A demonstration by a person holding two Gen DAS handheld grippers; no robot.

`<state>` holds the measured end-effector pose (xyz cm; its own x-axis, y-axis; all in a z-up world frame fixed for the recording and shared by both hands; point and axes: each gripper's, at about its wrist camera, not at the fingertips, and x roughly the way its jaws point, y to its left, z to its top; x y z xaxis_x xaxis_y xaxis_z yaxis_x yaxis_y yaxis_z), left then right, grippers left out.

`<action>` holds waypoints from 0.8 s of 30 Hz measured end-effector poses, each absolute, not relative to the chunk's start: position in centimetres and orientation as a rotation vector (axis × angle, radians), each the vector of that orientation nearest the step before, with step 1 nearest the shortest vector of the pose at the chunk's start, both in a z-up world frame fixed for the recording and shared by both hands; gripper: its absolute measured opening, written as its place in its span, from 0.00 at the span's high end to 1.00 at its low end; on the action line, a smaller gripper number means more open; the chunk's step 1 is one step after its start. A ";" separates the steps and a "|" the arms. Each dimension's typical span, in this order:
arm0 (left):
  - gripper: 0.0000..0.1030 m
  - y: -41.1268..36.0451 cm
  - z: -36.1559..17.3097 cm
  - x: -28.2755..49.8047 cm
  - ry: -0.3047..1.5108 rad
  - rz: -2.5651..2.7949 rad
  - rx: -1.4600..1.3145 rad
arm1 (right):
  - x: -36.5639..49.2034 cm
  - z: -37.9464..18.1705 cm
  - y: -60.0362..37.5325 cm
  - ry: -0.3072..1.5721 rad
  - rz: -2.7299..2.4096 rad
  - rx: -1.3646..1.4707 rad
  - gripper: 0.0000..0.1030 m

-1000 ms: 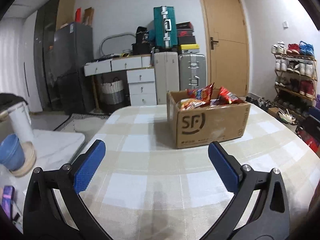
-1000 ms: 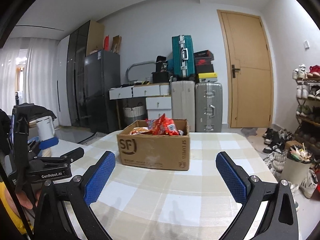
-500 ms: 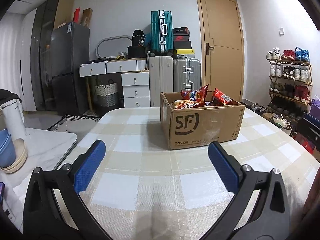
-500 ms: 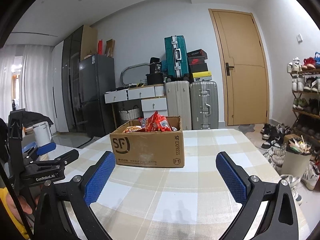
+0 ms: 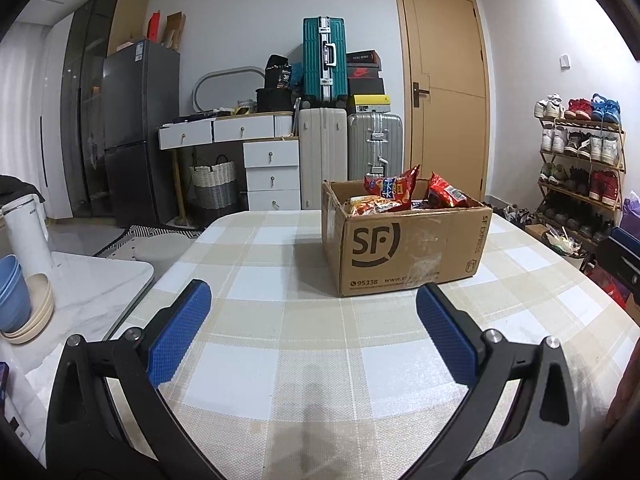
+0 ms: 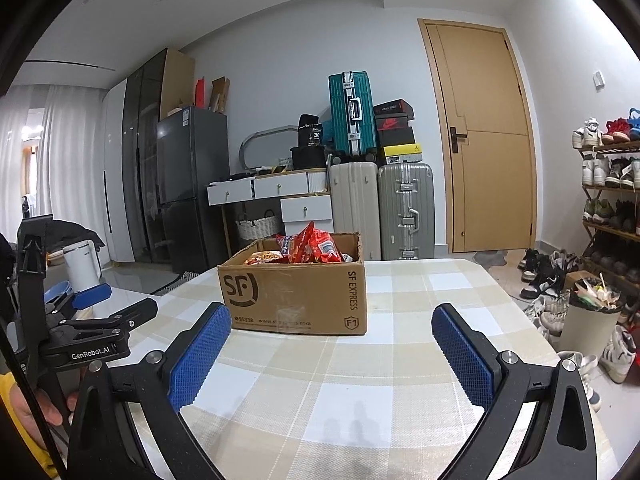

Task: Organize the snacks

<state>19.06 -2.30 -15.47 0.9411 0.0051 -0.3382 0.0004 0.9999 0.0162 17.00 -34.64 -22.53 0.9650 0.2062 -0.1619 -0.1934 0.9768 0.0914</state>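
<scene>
A brown cardboard box [image 5: 404, 252] [image 6: 296, 296] marked SF stands on the checked tablecloth [image 5: 288, 320] [image 6: 360, 380]. Red and orange snack bags [image 5: 394, 192] [image 6: 310, 246] poke out of its open top. My left gripper [image 5: 312, 312] hovers open over the cloth, short of the box, with nothing between its blue pads. My right gripper [image 6: 332, 332] is also open and empty, just in front of the box's near face. In the right wrist view the left gripper [image 6: 92, 320] appears at the left edge, held by a hand [image 6: 24, 408].
A white marble side table [image 5: 88, 292] to the left carries stacked bowls [image 5: 20, 308] and a white kettle [image 5: 26, 232]. Beyond the table stand suitcases [image 5: 344, 160], white drawers, a fridge and a door. A shoe rack [image 5: 580, 168] and a full bin [image 6: 592, 316] are on the right.
Both views have tilted upward and shifted slightly, so the box sits a little lower and nearer in frame. Both grippers stay open and empty.
</scene>
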 end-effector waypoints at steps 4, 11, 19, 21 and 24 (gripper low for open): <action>0.00 -2.2 -15.4 19.0 0.345 0.006 0.015 | 17.1 -22.6 -34.7 0.178 0.195 0.075 0.01; 0.00 -1.6 -15.1 18.6 0.337 0.016 0.021 | 17.4 -22.8 -34.7 0.194 0.197 0.068 0.01; 0.00 -1.5 -15.2 18.6 0.335 0.019 0.021 | 17.5 -23.0 -34.3 0.205 0.205 0.042 0.01; 0.00 -1.4 -15.4 18.7 0.335 0.015 0.021 | 17.6 -23.1 -34.4 0.207 0.204 0.045 0.01; 0.00 -1.4 -15.3 18.7 0.335 0.016 0.021 | 17.6 -23.0 -34.5 0.208 0.203 0.052 0.01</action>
